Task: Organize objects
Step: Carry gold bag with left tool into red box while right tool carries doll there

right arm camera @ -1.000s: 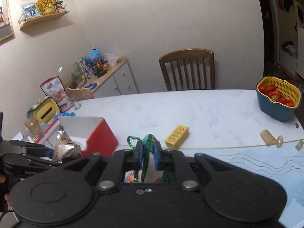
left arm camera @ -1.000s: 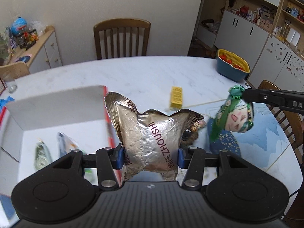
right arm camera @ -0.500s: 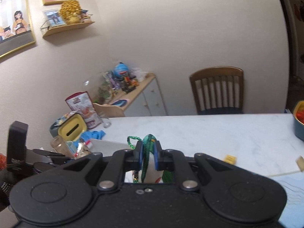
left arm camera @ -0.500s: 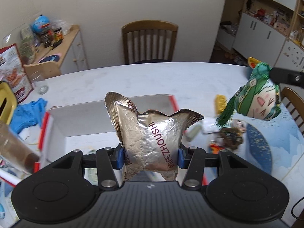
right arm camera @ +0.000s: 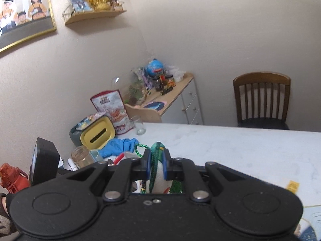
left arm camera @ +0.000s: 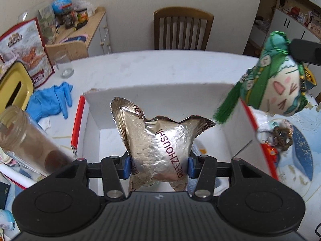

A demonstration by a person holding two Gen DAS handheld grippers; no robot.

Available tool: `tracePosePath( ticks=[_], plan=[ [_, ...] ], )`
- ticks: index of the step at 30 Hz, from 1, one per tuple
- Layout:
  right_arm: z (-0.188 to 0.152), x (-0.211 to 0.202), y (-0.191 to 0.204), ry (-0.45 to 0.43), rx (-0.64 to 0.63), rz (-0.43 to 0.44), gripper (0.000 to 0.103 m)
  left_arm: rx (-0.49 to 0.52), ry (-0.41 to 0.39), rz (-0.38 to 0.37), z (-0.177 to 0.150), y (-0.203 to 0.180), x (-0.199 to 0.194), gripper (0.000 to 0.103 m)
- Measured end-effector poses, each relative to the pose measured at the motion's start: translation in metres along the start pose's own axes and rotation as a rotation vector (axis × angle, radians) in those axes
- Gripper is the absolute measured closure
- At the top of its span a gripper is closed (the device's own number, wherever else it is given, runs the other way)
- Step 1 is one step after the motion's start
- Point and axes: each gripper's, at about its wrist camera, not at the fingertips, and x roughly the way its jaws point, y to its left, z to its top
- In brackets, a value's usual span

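My left gripper (left arm camera: pixel 159 165) is shut on a crinkled foil snack bag (left arm camera: pixel 158 140) and holds it above the open white box with a red rim (left arm camera: pixel 156 94). My right gripper (right arm camera: pixel 155 165) is shut on a green fabric doll-face charm (right arm camera: pixel 157 172). In the left wrist view the charm (left arm camera: pixel 276 88) hangs with its green tassel over the box's right wall, with the right gripper's finger (left arm camera: pixel 305 49) above it. Small packets lie inside the box, mostly hidden by the foil bag.
A glass jar (left arm camera: pixel 26 138), blue gloves (left arm camera: pixel 50 100), a yellow tissue box (left arm camera: pixel 14 86) and a drinking glass (left arm camera: pixel 64 66) stand left of the box. Trinkets (left arm camera: pixel 278 136) lie on a blue mat to its right. A wooden chair (left arm camera: pixel 182 30) stands behind the table.
Both grippers have moved left over the table with their loads. The box now lies directly under the foil bag, and the charm has come over the box's right wall.
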Motion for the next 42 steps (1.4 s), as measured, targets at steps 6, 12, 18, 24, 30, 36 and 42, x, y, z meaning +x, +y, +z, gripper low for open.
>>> tracePosePath(
  ticks=[6, 12, 18, 24, 30, 36, 42],
  plan=[
    [-0.021, 0.045, -0.002, 0.107, -0.004, -0.043, 0.093, 0.02, 0.051, -0.005, -0.009, 0.003, 0.029, 0.054],
    [-0.045, 0.078, -0.007, 0.194, -0.026, -0.084, 0.093, 0.039, 0.104, -0.012, -0.014, 0.002, 0.053, 0.054],
    [-0.066, 0.1, -0.007, 0.266, -0.071, -0.128, 0.093, 0.057, 0.166, -0.028, -0.017, 0.003, 0.071, 0.054],
    [-0.079, 0.109, 0.0, 0.316, -0.112, -0.14, 0.091, 0.069, 0.229, -0.048, -0.019, 0.002, 0.078, 0.053],
    [-0.08, 0.105, 0.006, 0.328, -0.139, -0.156, 0.081, 0.11, 0.259, -0.041, -0.017, -0.001, 0.082, 0.052],
    [-0.08, 0.086, 0.003, 0.322, -0.104, -0.139, 0.065, 0.124, 0.247, -0.028, -0.018, -0.003, 0.081, 0.051],
    [-0.08, 0.062, 0.002, 0.294, -0.086, -0.122, 0.052, 0.123, 0.204, -0.016, -0.019, -0.007, 0.068, 0.033]
  ],
)
